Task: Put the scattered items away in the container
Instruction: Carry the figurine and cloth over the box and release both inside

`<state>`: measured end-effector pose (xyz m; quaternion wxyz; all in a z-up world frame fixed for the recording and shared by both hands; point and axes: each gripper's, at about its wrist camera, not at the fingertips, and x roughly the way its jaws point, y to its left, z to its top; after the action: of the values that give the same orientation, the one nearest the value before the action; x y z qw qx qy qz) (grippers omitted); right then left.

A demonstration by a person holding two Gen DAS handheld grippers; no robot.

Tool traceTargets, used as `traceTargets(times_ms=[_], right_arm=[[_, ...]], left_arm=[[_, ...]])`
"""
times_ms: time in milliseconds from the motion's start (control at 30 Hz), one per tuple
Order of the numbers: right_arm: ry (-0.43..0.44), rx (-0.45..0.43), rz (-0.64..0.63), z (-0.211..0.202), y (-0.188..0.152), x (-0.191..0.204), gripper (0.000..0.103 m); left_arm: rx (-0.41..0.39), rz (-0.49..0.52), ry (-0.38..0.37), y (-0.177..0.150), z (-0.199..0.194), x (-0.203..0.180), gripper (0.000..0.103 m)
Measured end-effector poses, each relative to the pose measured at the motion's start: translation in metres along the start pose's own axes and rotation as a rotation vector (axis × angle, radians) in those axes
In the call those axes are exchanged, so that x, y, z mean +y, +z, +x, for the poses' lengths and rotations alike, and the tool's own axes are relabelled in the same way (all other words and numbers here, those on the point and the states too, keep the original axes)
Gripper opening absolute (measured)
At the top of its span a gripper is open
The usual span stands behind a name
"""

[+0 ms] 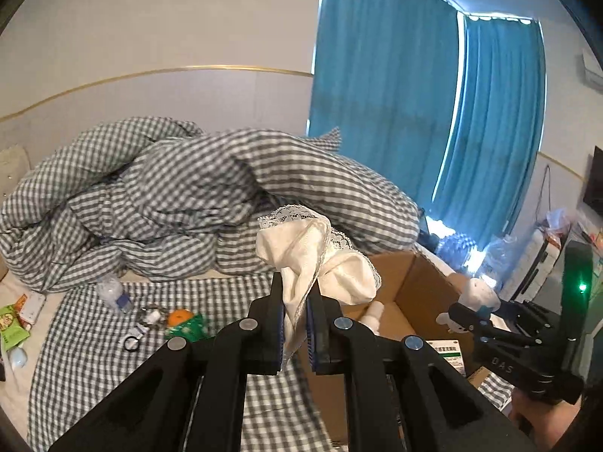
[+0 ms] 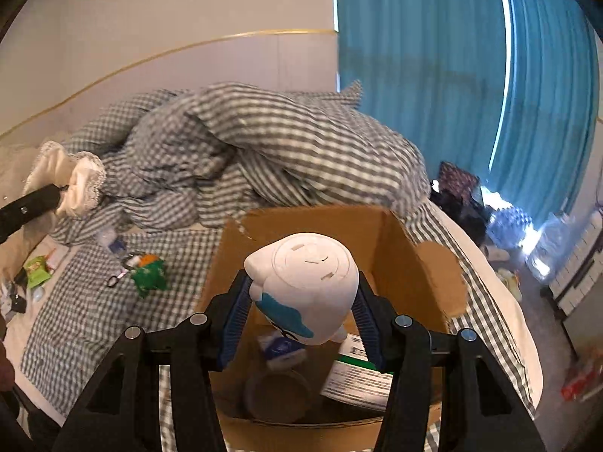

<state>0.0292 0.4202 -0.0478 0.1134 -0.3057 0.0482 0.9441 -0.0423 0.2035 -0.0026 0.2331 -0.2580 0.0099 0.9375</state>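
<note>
My left gripper (image 1: 296,293) is shut on a white lace-trimmed cloth (image 1: 320,260), held above the bed just left of the open cardboard box (image 1: 422,282). The cloth also shows in the right wrist view (image 2: 81,184). My right gripper (image 2: 301,293) is shut on a white and blue toy figure (image 2: 305,282), held over the cardboard box (image 2: 407,248). The right gripper (image 1: 467,312) and toy (image 1: 480,293) show at the right of the left wrist view. The box holds a tape roll (image 2: 279,391), a small packet (image 2: 280,348) and a medicine box (image 2: 358,376).
Scattered on the checked sheet (image 1: 94,339): a plastic bottle (image 1: 113,292), keys (image 1: 149,316), a green and orange packet (image 1: 184,326), green snack packs (image 1: 11,324). A crumpled checked duvet (image 1: 188,196) lies behind. Blue curtains (image 1: 414,94) hang at the right.
</note>
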Motion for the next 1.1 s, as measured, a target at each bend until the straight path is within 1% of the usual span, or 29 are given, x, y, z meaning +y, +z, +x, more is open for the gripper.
traceTargets(times_ms=[167, 200, 233, 300, 500, 767, 933, 1000, 1033, 1100], right_arm=[[-0.024, 0.028, 0.011, 0.018, -0.006, -0.018, 0.052], [-0.034, 0.030, 0.013, 0.020, -0.007, -0.022, 0.059], [-0.045, 0.033, 0.015, 0.023, -0.008, -0.025, 0.074], [-0.049, 0.019, 0.021, 0.022, -0.009, -0.030, 0.088], [-0.088, -0.024, 0.028, 0.010, -0.010, -0.045, 0.088], [-0.117, -0.064, 0.059, -0.013, -0.009, -0.064, 0.089], [-0.147, -0.073, 0.071, -0.018, -0.012, -0.073, 0.089], [-0.154, -0.071, 0.076, -0.020, -0.013, -0.077, 0.089], [-0.161, -0.070, 0.076, -0.020, -0.013, -0.078, 0.089], [-0.169, -0.068, 0.078, -0.020, -0.014, -0.079, 0.089]], left_arm=[[0.027, 0.020, -0.016, -0.005, 0.020, -0.019, 0.009], [0.033, 0.024, -0.020, -0.006, 0.025, -0.023, 0.009], [0.036, 0.027, -0.023, -0.007, 0.028, -0.026, 0.009], [0.044, 0.037, -0.029, -0.009, 0.034, -0.033, 0.009], [0.076, 0.070, -0.055, -0.015, 0.057, -0.055, 0.009], [0.154, 0.124, -0.106, -0.035, 0.100, -0.097, 0.009], [0.222, 0.123, -0.123, -0.047, 0.127, -0.116, 0.010], [0.228, 0.132, -0.122, -0.051, 0.129, -0.122, 0.014], [0.228, 0.139, -0.117, -0.052, 0.129, -0.124, 0.019], [0.221, 0.146, -0.101, -0.051, 0.128, -0.124, 0.039]])
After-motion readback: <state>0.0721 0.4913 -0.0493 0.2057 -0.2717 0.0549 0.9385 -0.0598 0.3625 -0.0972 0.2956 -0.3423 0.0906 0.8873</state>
